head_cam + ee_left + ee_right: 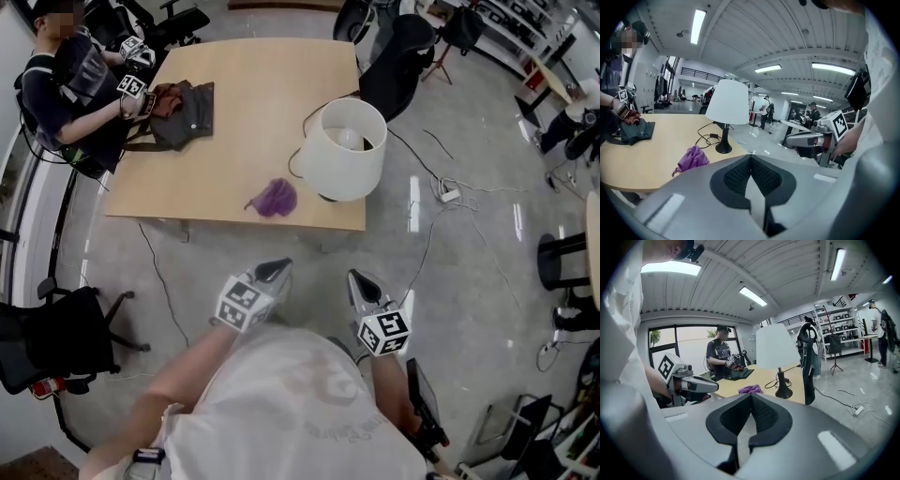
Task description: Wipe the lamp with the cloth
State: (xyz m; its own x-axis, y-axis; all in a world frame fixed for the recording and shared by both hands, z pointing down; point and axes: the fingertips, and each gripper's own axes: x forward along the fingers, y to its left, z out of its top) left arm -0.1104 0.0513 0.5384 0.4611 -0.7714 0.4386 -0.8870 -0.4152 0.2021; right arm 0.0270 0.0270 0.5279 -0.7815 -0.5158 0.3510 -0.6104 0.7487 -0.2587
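Observation:
A white-shaded lamp [342, 150] on a black base stands near the wooden table's [234, 169] front right corner. A crumpled purple cloth [275, 198] lies just left of it by the front edge. Both grippers hover over the floor, short of the table. My left gripper [277, 270] is shut and empty, pointing toward the cloth. My right gripper [360, 279] is also shut and empty, below the lamp. In the left gripper view the lamp [727, 104] and cloth [692, 158] lie beyond the closed gripper [751, 160]. The right gripper view shows the lamp [776, 348] and cloth [750, 389] past its gripper [751, 399].
Another person [66, 89] at the table's far left works a dark bag [183, 114] with grippers. The lamp's cable [319, 108] runs over the table to a power strip [450, 195] on the floor. Black office chairs stand at far right [398, 61] and near left [56, 339].

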